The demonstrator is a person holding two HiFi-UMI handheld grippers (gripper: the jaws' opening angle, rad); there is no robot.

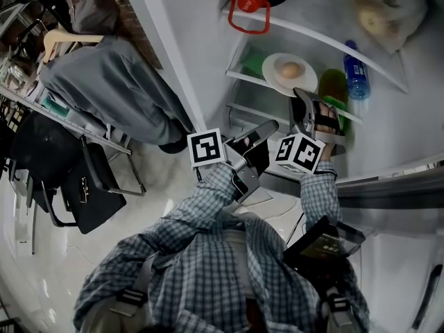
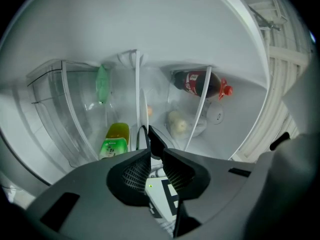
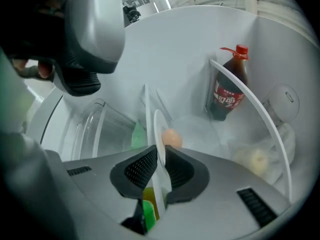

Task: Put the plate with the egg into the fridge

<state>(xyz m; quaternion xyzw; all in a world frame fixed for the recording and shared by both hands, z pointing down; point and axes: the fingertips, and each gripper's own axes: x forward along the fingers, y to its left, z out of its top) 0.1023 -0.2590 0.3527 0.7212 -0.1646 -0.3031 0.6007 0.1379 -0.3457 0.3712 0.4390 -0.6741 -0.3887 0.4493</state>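
Observation:
A white plate (image 1: 276,79) carrying a brown egg (image 1: 291,69) lies on a glass shelf (image 1: 244,71) inside the open fridge. My right gripper (image 1: 300,97) reaches to the plate's near rim. In the right gripper view the plate (image 3: 159,126) stands edge-on between the two pads, which lie against it, and the egg (image 3: 172,137) shows just past them; that gripper (image 3: 161,156) is shut on the rim. My left gripper (image 1: 268,129) hangs lower left of the plate with nothing in it. Its jaws (image 2: 147,134) meet at the tips, and beyond them I see the plate (image 2: 144,109) edge-on.
Beside the plate lie a green bottle (image 1: 336,90) and a blue bottle (image 1: 355,71). A cola bottle (image 3: 229,91) and a bagged food item (image 1: 378,14) sit on the shelf above, near a red-handled pot (image 1: 248,9). A person (image 1: 111,89) sits left of the fridge.

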